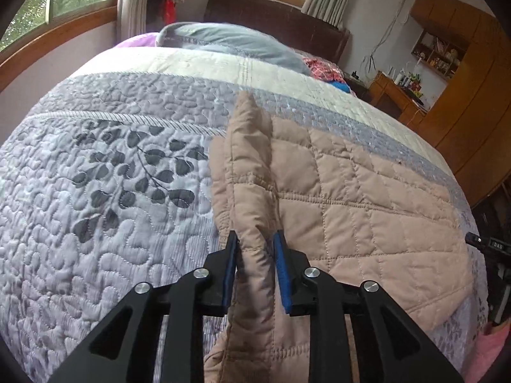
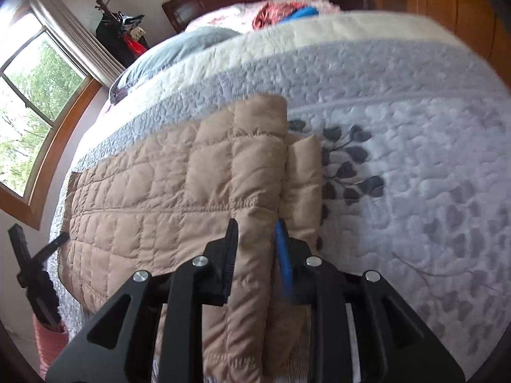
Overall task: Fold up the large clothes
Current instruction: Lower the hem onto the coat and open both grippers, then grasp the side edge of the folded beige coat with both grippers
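So we've got the tan quilted puffy jacket (image 1: 345,191) spread on the bed's lavender quilted bedspread with the dark leaf print (image 1: 95,191). Our left hand-held gripper (image 1: 255,239) is clamped on a raised fold along the jacket's edge, with the rest of the jacket stretching off to its right. Our right hand-held gripper (image 2: 257,228) has a thick fold of the same jacket (image 2: 159,191) pinched between its pads, and the jacket body lies to its left. A grey-blue pillow (image 1: 230,43) sits far ahead of both.
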